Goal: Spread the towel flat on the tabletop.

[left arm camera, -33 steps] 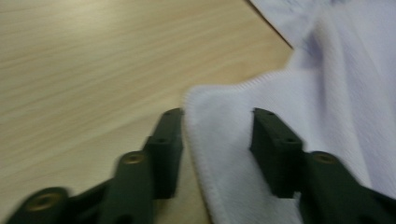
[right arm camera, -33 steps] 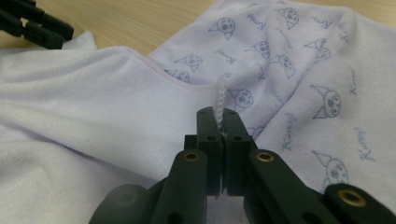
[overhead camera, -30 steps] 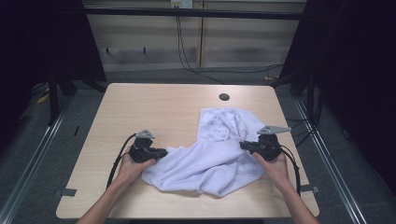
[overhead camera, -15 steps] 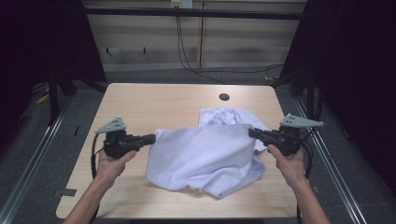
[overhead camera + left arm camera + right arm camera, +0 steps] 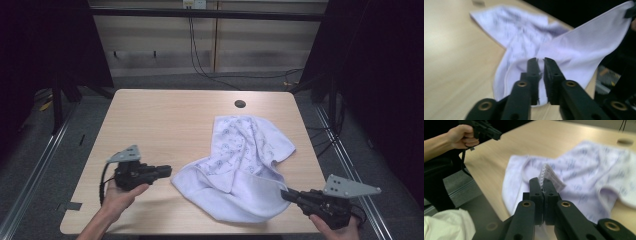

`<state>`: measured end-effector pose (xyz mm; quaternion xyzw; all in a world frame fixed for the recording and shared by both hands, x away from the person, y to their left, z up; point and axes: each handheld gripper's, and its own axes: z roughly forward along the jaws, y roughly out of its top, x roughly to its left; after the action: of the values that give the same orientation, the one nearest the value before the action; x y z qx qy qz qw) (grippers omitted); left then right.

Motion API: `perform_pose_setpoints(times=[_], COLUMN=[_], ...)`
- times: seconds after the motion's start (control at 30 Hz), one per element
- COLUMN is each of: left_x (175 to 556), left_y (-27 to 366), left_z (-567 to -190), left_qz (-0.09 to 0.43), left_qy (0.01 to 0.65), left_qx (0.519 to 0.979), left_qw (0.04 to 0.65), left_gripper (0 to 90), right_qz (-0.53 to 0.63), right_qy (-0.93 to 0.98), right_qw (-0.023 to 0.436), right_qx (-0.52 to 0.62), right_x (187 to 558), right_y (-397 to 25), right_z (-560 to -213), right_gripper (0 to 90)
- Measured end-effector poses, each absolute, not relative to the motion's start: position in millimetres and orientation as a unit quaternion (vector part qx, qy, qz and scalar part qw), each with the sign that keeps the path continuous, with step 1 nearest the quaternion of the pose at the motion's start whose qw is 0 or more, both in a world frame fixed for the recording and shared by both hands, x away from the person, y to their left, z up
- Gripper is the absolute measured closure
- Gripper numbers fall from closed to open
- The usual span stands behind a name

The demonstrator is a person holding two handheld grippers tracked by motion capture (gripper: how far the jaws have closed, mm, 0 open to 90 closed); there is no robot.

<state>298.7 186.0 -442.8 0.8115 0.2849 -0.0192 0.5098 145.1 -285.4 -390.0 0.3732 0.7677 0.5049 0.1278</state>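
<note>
Cloth [image 5: 245, 170] dropped from left gripper [image 5: 167, 171], fingers slightly apart, right gripper [image 5: 284, 193] pinching its edge

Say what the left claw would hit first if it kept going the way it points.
Most likely the cloth: the left claw points right at its near edge, a short gap away. Its height above the table is unclear.

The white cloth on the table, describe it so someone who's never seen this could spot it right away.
On the light wooden table, look at the right half, just this side of the round dark hole. The crumpled white cloth lies there, faintly printed with a small pattern, its near corner pinched in the right tongs.
</note>
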Motion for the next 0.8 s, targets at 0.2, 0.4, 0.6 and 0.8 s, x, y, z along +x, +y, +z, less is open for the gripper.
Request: perform_pose_setpoints(times=[0.2,0.4,0.6,0.8], left_x=[326,327,308,300], left_y=[146,92,57,47], left_z=[-462,-467,-470,-482], left_qz=[-0.040,-0.065,-0.100,-0.070], left_qy=[0.280,0.216,0.148,0.143], left_qx=[0.826,0.856,0.870,0.891], left_qw=[0.487,0.465,0.459,0.426], left_gripper=[67.0,56.0,46.4,67.4], right_qz=[0.498,0.506,0.505,0.508], right_qy=[0.756,0.746,0.746,0.742], right_qw=[0.108,0.108,0.100,0.096], right_qx=[0.412,0.419,0.423,0.427], right_x=[148,148,153,156], right_y=[-301,-307,-308,-311], right_z=[-421,-426,-432,-435], right_gripper=[88.5,88.5,88.5,88.4])
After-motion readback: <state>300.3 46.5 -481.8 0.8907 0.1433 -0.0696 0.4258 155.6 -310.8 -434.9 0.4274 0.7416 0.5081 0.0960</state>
